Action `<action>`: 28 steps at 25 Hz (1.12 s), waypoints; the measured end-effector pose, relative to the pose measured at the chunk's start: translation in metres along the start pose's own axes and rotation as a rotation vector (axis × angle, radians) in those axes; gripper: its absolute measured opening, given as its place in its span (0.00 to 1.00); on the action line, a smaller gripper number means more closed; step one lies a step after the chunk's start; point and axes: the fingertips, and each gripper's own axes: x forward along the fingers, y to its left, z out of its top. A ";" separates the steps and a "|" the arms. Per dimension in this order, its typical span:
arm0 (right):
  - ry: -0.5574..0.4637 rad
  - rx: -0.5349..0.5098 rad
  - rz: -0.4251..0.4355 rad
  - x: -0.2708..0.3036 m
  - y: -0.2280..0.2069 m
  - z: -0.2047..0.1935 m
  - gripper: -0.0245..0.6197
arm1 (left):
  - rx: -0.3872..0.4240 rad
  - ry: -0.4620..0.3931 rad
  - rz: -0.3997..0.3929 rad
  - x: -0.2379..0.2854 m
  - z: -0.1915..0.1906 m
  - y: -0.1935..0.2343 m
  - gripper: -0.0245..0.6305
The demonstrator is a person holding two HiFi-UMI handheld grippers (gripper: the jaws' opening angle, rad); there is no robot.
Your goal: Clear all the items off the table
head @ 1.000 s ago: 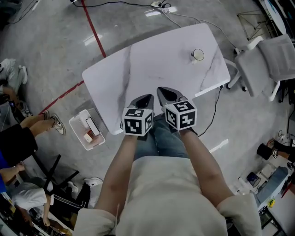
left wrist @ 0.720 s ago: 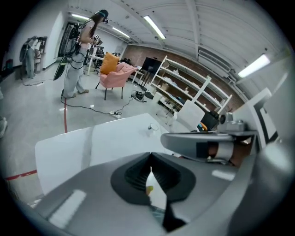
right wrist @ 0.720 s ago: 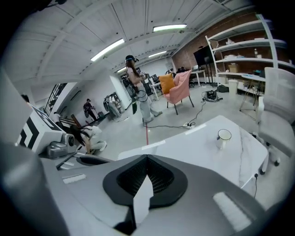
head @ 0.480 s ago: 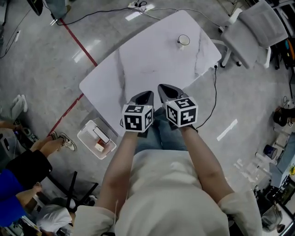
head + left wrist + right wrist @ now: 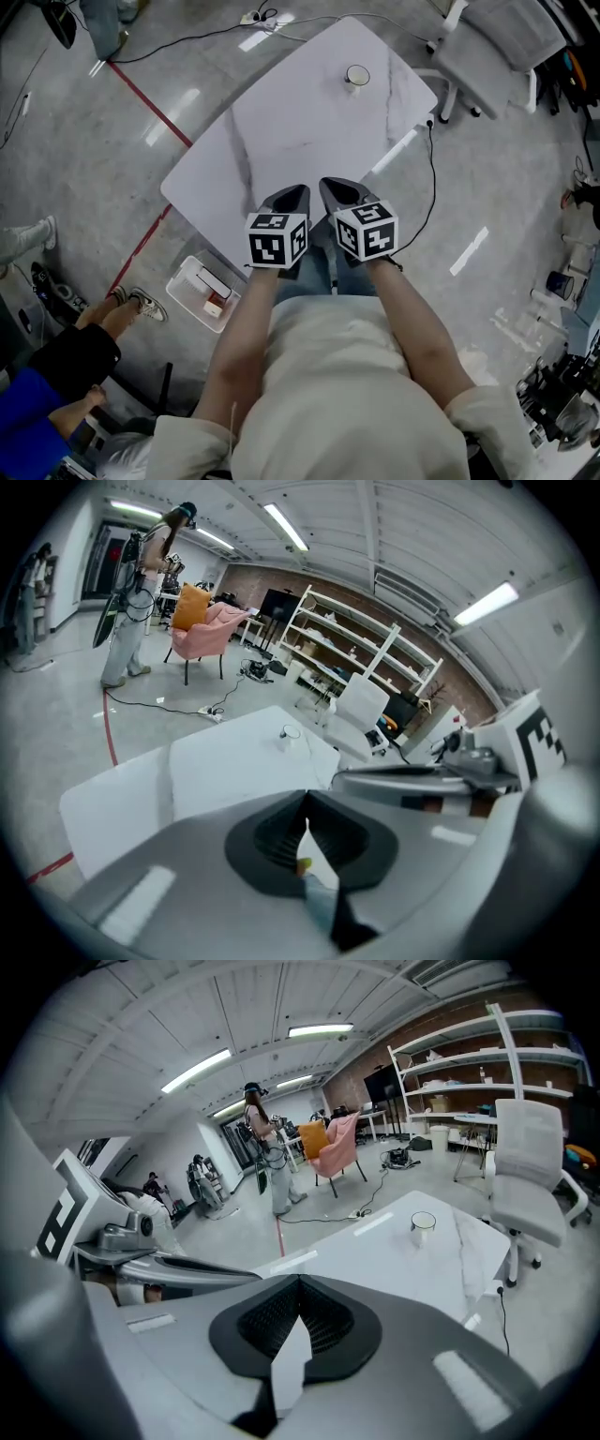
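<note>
Over the near edge of the table (image 5: 281, 141), the left claw (image 5: 292, 197) and right claw (image 5: 336, 189) hover clenched and empty, while the lone white cup (image 5: 356, 75) stands upright near the far corner, probably light, rigid, smooth-sided and perhaps breakable, best pinched across one wall at the rim.

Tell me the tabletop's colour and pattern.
White tabletop with faint grey marble veining; the head view shows it best.
</note>
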 end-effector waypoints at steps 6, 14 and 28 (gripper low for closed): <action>-0.005 -0.004 0.006 -0.005 -0.018 0.011 0.04 | 0.014 -0.001 0.008 0.010 0.012 -0.013 0.05; 0.009 -0.047 0.038 -0.014 -0.075 0.037 0.04 | -0.024 -0.037 0.043 0.054 0.045 -0.036 0.05; 0.070 -0.146 0.117 -0.024 -0.193 0.077 0.04 | -0.076 -0.075 0.102 0.150 0.103 -0.095 0.05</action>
